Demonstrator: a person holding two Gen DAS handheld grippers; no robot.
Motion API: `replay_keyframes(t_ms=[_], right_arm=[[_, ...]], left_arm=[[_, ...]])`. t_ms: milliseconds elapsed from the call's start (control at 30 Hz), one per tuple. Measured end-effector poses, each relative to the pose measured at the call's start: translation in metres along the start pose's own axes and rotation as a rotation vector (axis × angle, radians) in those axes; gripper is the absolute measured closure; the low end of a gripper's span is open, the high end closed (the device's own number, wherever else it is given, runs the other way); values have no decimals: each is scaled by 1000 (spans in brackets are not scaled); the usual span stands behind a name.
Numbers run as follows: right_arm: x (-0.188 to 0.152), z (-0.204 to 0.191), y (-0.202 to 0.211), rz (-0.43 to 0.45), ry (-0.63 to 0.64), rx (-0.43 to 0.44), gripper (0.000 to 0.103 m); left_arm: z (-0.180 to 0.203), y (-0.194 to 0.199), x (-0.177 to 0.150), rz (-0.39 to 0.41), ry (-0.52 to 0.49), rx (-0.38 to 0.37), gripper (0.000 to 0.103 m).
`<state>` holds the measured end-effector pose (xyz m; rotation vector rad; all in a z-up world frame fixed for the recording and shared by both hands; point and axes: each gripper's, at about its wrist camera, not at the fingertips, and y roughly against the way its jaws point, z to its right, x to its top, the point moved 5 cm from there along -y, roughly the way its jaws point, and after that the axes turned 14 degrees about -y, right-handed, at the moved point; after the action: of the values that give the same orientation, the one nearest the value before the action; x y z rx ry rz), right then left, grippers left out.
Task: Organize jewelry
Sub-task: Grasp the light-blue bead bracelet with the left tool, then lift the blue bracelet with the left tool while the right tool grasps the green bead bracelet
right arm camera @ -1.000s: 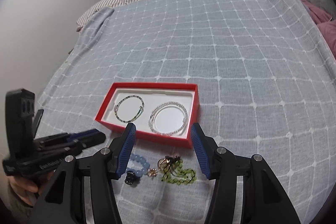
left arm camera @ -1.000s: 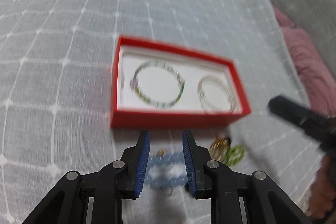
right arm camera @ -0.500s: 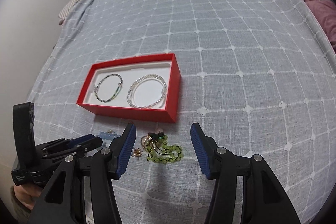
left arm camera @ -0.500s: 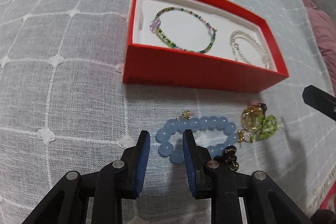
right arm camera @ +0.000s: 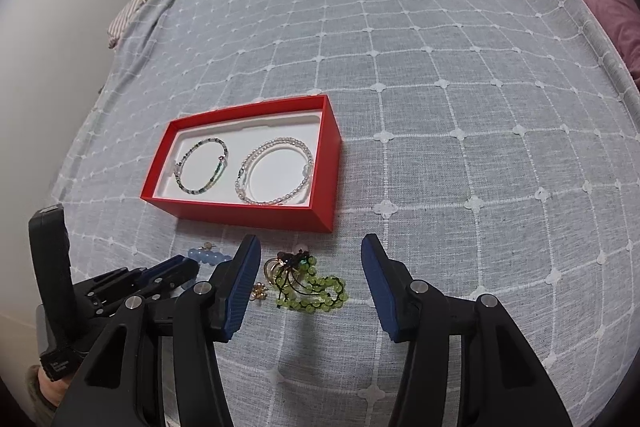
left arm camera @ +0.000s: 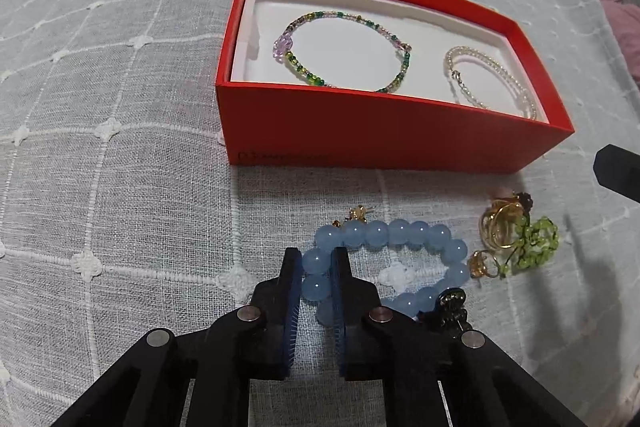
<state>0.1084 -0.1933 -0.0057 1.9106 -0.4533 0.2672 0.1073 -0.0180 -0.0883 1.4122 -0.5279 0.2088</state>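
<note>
Straddling the left side of the ring of round pale-blue translucent beads (left arm camera: 384, 259), the left gripper (left arm camera: 316, 269) had narrowed its blue-padded jaws until two beads sat snug between them; whether the pads were truly pressing could not be told for certain, but it looked like a grip. The blue bracelet lay on the grey grid-stitched bedspread (left arm camera: 100, 187), just in front of the red rectangular cardboard box (left arm camera: 380, 139), which already held a thin green-and-purple seed-bead bracelet (left arm camera: 344, 51) and a clear crystal bracelet (left arm camera: 492, 83) on its white insert.

The bracelet is probably elastic-strung: light and limp as a whole, with hard, smooth beads that could roll out of a pinch. Taking it across one or two beads, as here, seemed the sound hold, so the rest would dangle freely.

The right gripper (right arm camera: 310, 287) hung wide open and empty above the tangle of lime-green beads and gold-toned rings (right arm camera: 308, 283), touching nothing.

Compared with half a second before, the left jaws had closed from a loose gap around the beads, and the camera had moved nearer; the right gripper's view had shifted only slightly.
</note>
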Motion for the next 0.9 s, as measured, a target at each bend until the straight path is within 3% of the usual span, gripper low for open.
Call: replay_keyframes(t_ms=[300, 567, 733, 900], right_arm=[[1, 2, 2, -5, 11, 2, 51], [-12, -3, -15, -94, 91, -18, 69], [-17, 10, -34, -156, 85, -68, 72], [-21, 13, -41, -180, 91, -94, 72]], left_arm=[[-7, 26, 11, 101, 69, -96, 95], [-1, 50, 19, 207, 56, -172, 95], [-1, 66, 24, 273, 48, -212, 95], [-2, 69, 25, 288, 46, -214, 95]])
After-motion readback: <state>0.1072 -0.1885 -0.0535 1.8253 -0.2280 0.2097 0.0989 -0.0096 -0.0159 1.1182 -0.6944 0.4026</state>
